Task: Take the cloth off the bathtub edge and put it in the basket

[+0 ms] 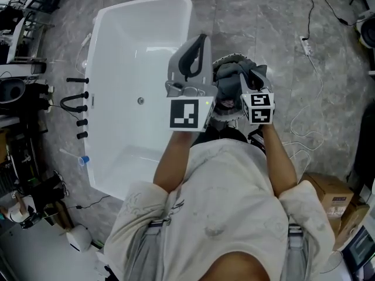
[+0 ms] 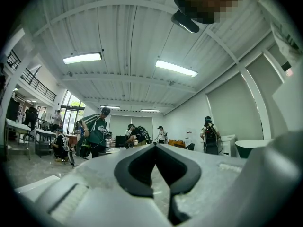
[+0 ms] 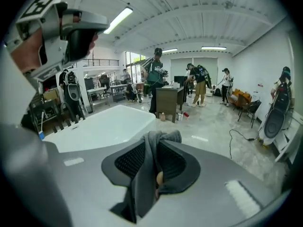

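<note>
Grey cloth [image 3: 147, 167] was off the bathtub [image 3: 102, 126] and clamped between the right gripper's [image 3: 154, 143] pads. One fold bunched up above the tips and the rest hung down behind them.

Head view: right gripper [image 1: 256, 75] tilted downward, with the cloth [image 1: 229, 75] wadded directly over a round basket [image 1: 231, 57] on the floor [image 1: 263, 16], just beside the bathtub's [image 1: 117, 45] right edge. Only a strip of basket rim showed past the cloth. Couldn't tell if the cloth was touching the basket.

Left gripper [image 1: 199, 43] sat just beside the right one, over the tub's right rim and pointing level. In its own view the left gripper [image 2: 154, 146] had its jaws closed tip to tip, with nothing between them.

Black tap fittings [image 1: 76, 104] stood in a row along the tub's left side. A white cable [image 1: 313, 57] trailed across the stone floor on the right, and cardboard boxes [image 1: 331, 198] sat near the person's right elbow. Several people [image 3: 155, 74] stood in the background of both gripper views.
</note>
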The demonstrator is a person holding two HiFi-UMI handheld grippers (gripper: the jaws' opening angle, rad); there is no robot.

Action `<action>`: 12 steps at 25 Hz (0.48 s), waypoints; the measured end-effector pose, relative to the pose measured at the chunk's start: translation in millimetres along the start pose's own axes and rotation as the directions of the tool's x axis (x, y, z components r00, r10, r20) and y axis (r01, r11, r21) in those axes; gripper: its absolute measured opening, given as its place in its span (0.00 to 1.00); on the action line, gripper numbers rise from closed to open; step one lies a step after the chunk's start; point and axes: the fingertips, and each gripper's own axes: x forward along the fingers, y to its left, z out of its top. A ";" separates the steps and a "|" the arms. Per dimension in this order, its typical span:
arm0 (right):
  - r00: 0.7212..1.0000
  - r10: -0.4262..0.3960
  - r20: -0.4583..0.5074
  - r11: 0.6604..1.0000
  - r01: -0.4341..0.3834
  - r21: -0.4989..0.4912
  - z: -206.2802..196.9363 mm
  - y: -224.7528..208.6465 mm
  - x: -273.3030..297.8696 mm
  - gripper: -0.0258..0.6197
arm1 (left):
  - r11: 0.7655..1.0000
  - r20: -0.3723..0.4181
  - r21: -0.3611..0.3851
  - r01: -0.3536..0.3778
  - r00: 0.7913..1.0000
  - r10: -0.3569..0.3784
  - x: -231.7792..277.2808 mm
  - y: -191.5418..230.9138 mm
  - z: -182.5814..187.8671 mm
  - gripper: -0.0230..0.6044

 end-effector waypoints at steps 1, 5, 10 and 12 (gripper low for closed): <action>0.999 0.014 -0.031 1.000 -0.014 0.003 -7.7 3.0 7.0 0.18 | 1.000 -0.003 -0.002 -0.003 1.000 0.003 -0.8 1.4 -0.2 0.03; 0.984 0.069 -0.162 0.997 -0.073 -0.019 -42.2 13.2 33.5 0.19 | 1.000 -0.019 0.003 -0.007 1.000 0.008 -3.8 5.3 -3.2 0.03; 0.938 0.110 -0.329 0.991 -0.127 -0.032 -98.4 23.2 57.7 0.19 | 1.000 -0.016 -0.013 -0.003 1.000 0.003 -3.8 1.8 -5.9 0.03; 0.918 0.127 -0.376 0.989 -0.145 -0.021 -117.6 26.6 64.2 0.19 | 1.000 -0.024 -0.005 0.002 1.000 -0.002 -4.6 -0.3 -8.0 0.03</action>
